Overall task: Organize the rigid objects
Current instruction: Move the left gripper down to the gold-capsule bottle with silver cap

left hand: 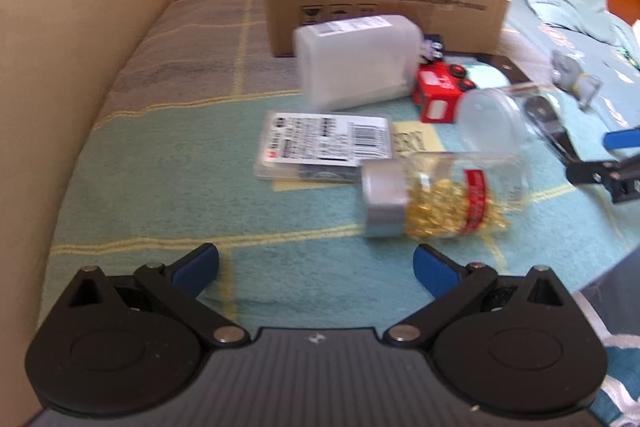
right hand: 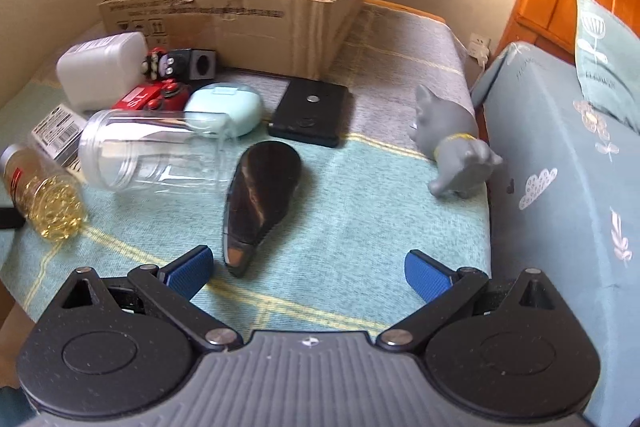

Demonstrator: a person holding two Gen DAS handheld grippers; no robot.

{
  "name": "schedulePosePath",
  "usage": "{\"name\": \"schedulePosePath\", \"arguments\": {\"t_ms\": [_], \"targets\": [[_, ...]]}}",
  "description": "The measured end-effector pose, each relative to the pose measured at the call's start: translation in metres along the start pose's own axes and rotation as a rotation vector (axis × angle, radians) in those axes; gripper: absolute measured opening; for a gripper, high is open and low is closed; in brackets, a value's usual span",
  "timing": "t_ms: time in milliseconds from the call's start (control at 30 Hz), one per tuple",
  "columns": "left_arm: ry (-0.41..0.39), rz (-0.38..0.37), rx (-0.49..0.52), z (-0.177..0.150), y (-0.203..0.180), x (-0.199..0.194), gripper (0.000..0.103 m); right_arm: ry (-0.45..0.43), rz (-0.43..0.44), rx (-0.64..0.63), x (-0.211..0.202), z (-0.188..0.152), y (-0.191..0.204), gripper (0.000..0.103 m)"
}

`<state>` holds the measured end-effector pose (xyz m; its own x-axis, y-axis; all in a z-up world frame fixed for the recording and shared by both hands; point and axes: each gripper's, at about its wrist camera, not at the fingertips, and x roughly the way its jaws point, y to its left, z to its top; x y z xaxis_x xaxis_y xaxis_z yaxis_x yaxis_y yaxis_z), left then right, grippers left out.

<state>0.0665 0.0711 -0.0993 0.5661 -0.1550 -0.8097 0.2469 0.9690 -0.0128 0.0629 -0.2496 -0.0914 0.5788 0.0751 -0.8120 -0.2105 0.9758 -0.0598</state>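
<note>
Rigid objects lie scattered on a cloth-covered table in front of an open cardboard box [left hand: 384, 3] [right hand: 248, 15]. My left gripper [left hand: 316, 269] is open and empty, just short of a capsule bottle [left hand: 436, 199] lying on its side. Beyond it are a flat clear case [left hand: 324, 147], a white container [left hand: 356, 61], a red toy truck [left hand: 440, 91] and a clear jar [left hand: 500, 119]. My right gripper [right hand: 308, 269] is open and empty, with a dark brush [right hand: 260, 183] just ahead of its left finger. A grey toy animal [right hand: 456, 143] stands to the right.
A black flat case [right hand: 310, 111], a pale blue case [right hand: 228, 107] and a black cube [right hand: 200, 63] sit near the box. A wall runs along the left. A blue cushioned seat [right hand: 560, 187] borders the table's right edge. The right gripper shows at the far right of the left wrist view [left hand: 612, 163].
</note>
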Motion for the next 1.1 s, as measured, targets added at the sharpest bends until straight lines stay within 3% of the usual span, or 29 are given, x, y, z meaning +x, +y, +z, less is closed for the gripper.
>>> {"name": "schedulePosePath", "arguments": {"t_ms": [267,600,833,1100], "targets": [[-0.002,-0.071,0.066,0.001,-0.025,0.000,0.102,-0.007,0.028,-0.010,-0.002,-0.004,-0.003,0.103],[-0.024,-0.100,0.131,0.016,-0.052,0.002,0.102,-0.020,0.085,-0.062,-0.003,-0.005,0.005,0.103],[-0.050,-0.053,0.125,0.026,-0.057,0.007,0.102,-0.032,0.087,-0.062,-0.003,-0.007,0.005,0.103],[-0.043,0.042,0.074,0.020,-0.031,0.005,0.102,-0.028,0.089,-0.064,-0.004,-0.006,0.005,0.103]]}}
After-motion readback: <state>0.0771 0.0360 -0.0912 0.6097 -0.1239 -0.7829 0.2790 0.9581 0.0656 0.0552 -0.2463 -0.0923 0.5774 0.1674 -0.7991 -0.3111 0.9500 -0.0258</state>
